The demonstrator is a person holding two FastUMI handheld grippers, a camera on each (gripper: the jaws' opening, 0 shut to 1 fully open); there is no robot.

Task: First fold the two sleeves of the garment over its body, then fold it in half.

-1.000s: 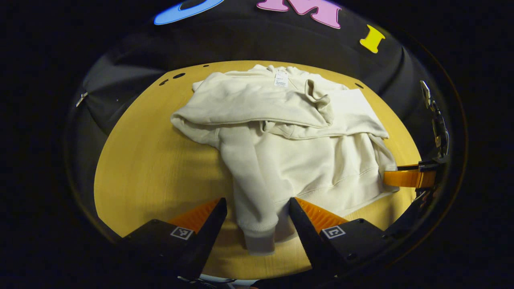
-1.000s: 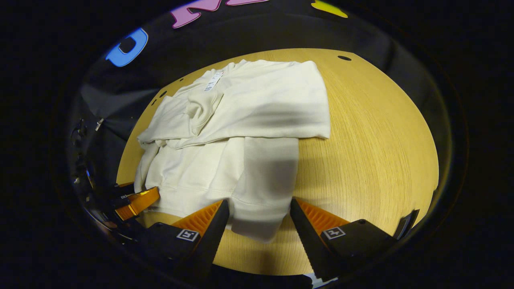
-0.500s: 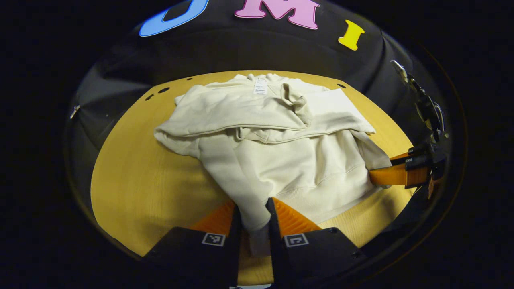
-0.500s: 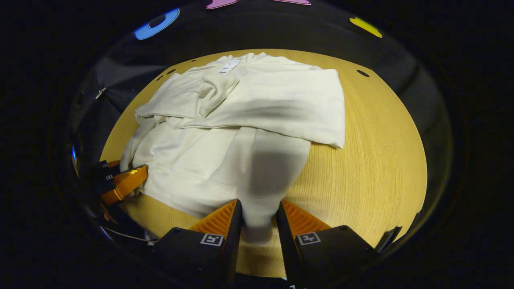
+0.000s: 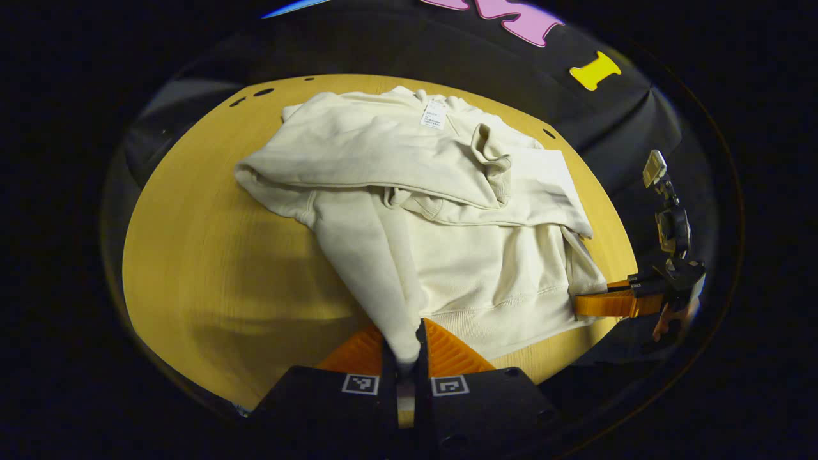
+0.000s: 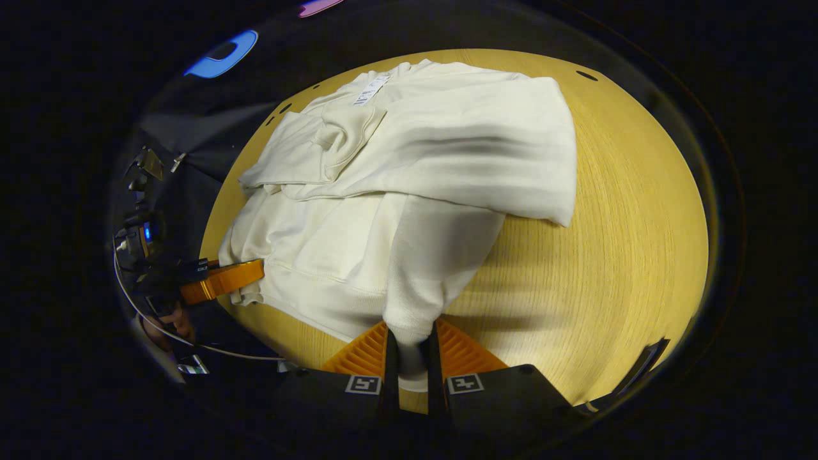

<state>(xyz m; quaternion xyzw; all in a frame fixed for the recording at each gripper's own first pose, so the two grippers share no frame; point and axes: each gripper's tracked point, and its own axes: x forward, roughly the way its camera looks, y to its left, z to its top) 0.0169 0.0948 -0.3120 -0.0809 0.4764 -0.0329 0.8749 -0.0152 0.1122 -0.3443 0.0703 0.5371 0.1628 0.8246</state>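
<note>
While the cream garment (image 5: 441,211) lies flat on the table (image 5: 211,275) with its neck label (image 5: 434,115) toward the booth wall, both tools grip it at the near hem edge.

Starting at the garment's left, the left tool (image 5: 405,358) has its two fingers pressed narrow onto a cuff-like end of cloth (image 5: 402,332), which rises from the hem as a taut, tapering strip toward the shoulder. I cannot tell for sure whether this strip is a sleeve end or a gathered hem corner. The folded sleeves (image 5: 409,166) lie crosswise over the upper body, so the sleeve step looks done.

Toward the garment's right, the right tool (image 6: 412,364) is likewise clamped narrow on a bunched piece of the hem (image 6: 415,306), lifted a little off the table.

What matters for the coming move: the garment's long axis runs from the tools away to the neck label, straight ahead of both. Each tool holds one side of the near edge, so neither is nearer; judging by this, the halving fold means carrying both ends forward together, evenly, over the body toward the label. Uneven travel would skew the fold.
</note>
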